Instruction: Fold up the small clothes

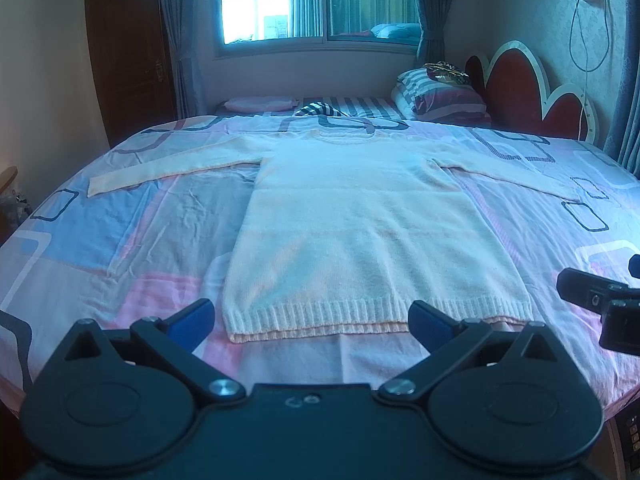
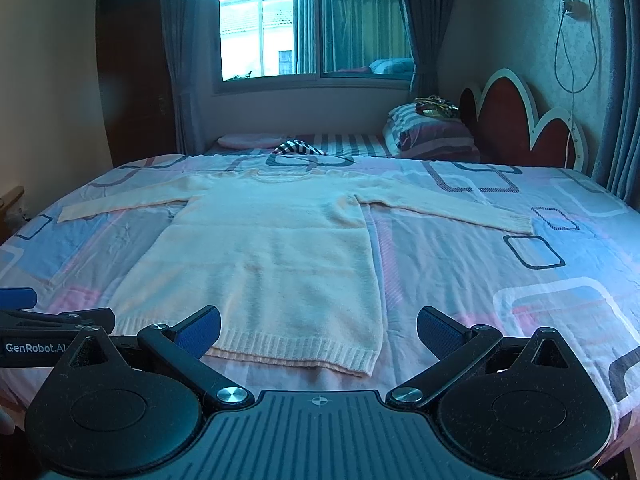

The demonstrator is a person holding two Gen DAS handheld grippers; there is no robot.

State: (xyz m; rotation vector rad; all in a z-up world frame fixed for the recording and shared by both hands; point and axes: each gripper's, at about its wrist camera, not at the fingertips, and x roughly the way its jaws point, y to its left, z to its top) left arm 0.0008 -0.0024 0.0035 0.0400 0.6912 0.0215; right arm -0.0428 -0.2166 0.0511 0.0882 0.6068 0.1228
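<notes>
Left gripper [image 1: 312, 322] and right gripper [image 2: 319, 330]: both spread wide, empty, at bed's near edge | sweater [image 1: 360, 232] flat, sleeves out, hem nearest | unstarted | next: pinch a sleeve inward

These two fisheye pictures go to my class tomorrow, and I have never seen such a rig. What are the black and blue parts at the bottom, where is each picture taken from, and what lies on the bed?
A person holds a two-finger gripper in each hand, each carrying a camera that looks forward along its fingers. One picture comes from the left gripper, the other from the right gripper. The blue parts are the finger pads. Both grippers are open and hold nothing. A pale knitted sweater lies flat on the patterned bedsheet, sleeves spread, its ribbed hem nearest the cameras. It is not yet folded.
</notes>
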